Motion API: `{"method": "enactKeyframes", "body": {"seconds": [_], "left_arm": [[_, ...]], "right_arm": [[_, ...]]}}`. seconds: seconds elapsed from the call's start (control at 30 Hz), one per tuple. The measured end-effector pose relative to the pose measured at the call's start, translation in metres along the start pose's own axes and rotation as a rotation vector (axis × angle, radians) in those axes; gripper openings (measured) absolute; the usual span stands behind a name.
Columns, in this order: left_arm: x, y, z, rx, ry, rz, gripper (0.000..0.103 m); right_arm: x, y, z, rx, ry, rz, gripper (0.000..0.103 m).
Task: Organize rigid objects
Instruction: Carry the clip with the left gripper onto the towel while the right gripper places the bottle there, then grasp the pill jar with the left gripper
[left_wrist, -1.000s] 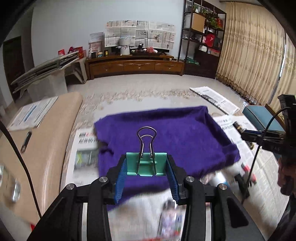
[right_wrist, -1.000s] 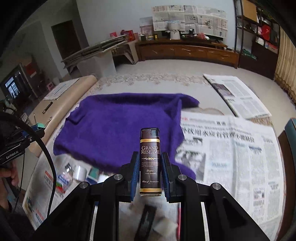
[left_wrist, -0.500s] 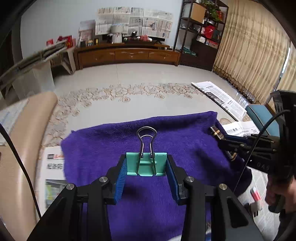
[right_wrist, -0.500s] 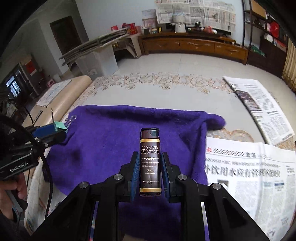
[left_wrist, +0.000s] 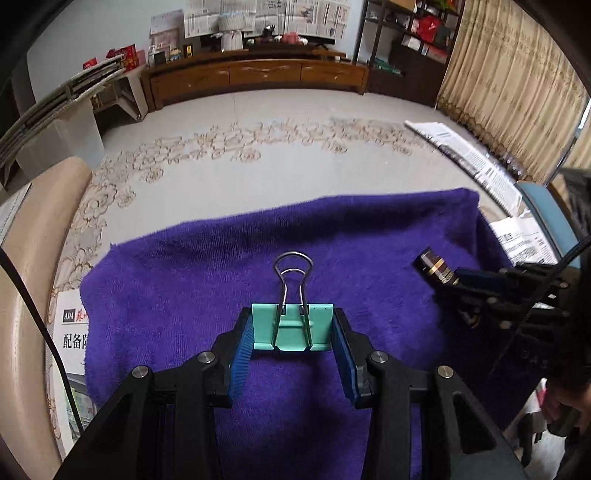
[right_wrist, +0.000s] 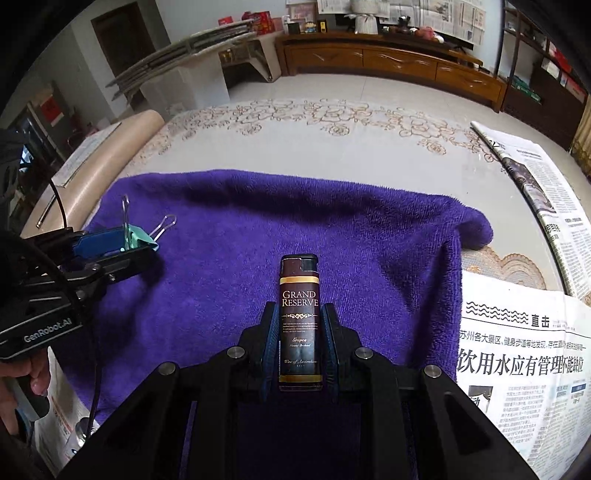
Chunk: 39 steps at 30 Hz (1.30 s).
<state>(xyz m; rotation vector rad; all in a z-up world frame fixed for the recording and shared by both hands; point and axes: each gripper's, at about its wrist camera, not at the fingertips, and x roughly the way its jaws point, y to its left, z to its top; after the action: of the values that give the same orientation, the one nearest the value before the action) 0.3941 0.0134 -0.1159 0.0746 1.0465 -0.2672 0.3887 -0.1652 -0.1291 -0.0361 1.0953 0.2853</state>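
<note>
My left gripper (left_wrist: 291, 332) is shut on a teal binder clip (left_wrist: 292, 327) with wire handles, held just above a purple towel (left_wrist: 229, 266). It also shows in the right wrist view (right_wrist: 140, 242) at the left. My right gripper (right_wrist: 298, 325) is shut on a dark brown "Grand Reserve" lighter (right_wrist: 299, 314), held low over the towel (right_wrist: 369, 240). In the left wrist view the lighter (left_wrist: 434, 266) and right gripper come in from the right, over the towel's right side.
The towel lies on newspapers (right_wrist: 517, 350) spread over a patterned carpet (left_wrist: 258, 147). A beige cushioned bench (left_wrist: 26, 277) runs along the left. More newspaper (left_wrist: 469, 162) lies at the far right. A wooden cabinet (left_wrist: 258, 74) stands at the back wall.
Both grippers have moved forward and down over the purple towel, each keeping its object. The towel now fills most of both views, and the two grippers have come closer together.
</note>
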Motion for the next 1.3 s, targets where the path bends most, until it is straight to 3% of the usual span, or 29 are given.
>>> {"method": "enactKeyframes", "body": {"seconds": [0.43,0.5,0.53,0.57,0.67,0.83,0.93,0.97,1.13,1.3], "left_arm": [[0.008,-0.003,-0.007,0.042,0.028,0.041,0.043],[0.008,-0.003,-0.008,0.044,0.039,0.02,0.062],[0.01,-0.004,-0.009,0.052,0.058,0.028,0.081],[0.012,-0.004,-0.011,0.056,0.074,0.053,0.087],[0.004,0.0,-0.013,0.028,0.034,0.038,0.087],[-0.021,-0.002,-0.02,0.03,-0.009,0.024,0.088],[-0.047,-0.006,-0.031,0.034,-0.062,0.042,0.103],[-0.056,-0.006,-0.035,0.026,-0.077,0.033,0.103],[-0.097,-0.004,-0.074,-0.019,-0.104,-0.041,0.103],[-0.11,-0.007,-0.125,-0.037,-0.055,-0.083,0.103]], "right_arm": [[0.002,0.011,-0.001,-0.103,0.008,-0.05,0.024],[0.002,0.012,-0.001,-0.12,0.01,-0.049,0.027],[0.002,0.012,-0.001,-0.125,0.012,-0.047,0.028],[0.002,0.013,-0.001,-0.129,0.016,-0.04,0.033],[0.001,0.012,-0.004,-0.137,0.022,-0.032,0.053],[-0.016,0.013,-0.01,-0.109,-0.025,-0.021,0.06],[-0.044,0.013,-0.015,-0.075,-0.089,-0.009,0.089],[-0.051,0.013,-0.016,-0.072,-0.101,-0.006,0.102],[-0.095,0.016,-0.043,-0.055,-0.121,-0.012,0.103],[-0.13,0.009,-0.09,-0.016,-0.126,-0.037,0.103]]}}
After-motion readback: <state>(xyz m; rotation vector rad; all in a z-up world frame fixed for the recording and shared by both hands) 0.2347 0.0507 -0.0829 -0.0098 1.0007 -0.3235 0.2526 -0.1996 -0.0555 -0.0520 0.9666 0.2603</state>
